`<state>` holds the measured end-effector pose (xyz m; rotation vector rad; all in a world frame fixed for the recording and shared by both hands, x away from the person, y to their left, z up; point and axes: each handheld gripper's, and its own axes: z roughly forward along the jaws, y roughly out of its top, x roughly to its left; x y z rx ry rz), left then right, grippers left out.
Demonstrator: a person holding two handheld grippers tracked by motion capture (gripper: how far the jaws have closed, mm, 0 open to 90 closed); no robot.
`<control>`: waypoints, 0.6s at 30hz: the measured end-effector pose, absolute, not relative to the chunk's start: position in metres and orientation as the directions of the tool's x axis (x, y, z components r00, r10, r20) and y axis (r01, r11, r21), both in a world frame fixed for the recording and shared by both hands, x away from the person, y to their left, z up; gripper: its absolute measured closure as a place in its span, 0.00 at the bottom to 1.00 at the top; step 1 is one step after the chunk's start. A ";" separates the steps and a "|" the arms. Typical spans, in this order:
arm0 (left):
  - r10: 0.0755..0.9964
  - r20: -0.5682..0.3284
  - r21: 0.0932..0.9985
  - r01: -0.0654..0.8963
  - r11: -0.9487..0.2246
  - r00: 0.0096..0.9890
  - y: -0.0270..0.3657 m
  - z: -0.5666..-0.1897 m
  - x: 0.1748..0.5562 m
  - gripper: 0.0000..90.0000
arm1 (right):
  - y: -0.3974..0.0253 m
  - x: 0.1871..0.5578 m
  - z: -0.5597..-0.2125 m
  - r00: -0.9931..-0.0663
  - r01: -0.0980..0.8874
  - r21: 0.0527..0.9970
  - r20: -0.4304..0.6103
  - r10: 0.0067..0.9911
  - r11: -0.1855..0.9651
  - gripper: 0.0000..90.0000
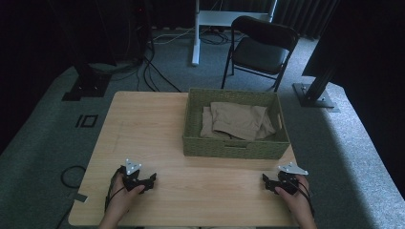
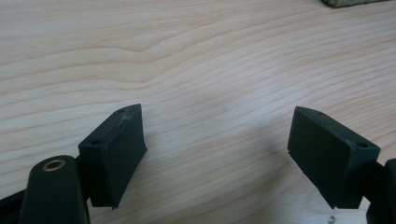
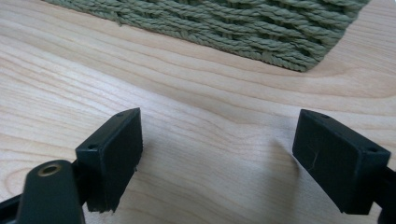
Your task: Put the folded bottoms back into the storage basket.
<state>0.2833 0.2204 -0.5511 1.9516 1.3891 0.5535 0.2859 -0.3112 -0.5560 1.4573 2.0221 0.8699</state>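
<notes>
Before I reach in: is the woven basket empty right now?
No: in the high view the green woven basket holds folded tan cloth, while both grippers rest open on the wooden table.

The left gripper (image 2: 217, 156) rests low over the wooden surface (image 2: 196, 65), jaws spread wide with nothing between; beyond it lies a woven basket (image 2: 350, 2) corner.

Toward the far right of the pale wooden table (image 1: 143, 124): a green woven rectangular basket (image 1: 234, 148), with folded tan cloth (image 1: 237, 121) inside. At the near edge, well apart: left gripper (image 1: 152, 179) at the left corner, right gripper (image 1: 264, 180) before the basket's right end. Behind the table, on the floor: a black folding chair (image 1: 260, 47).
</notes>
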 end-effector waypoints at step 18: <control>0.984 0.011 0.712 0.690 -0.130 0.175 0.209 -0.552 0.286 0.16 | -0.311 0.289 -0.557 -0.298 0.658 0.727 0.013 0.954 0.196 0.14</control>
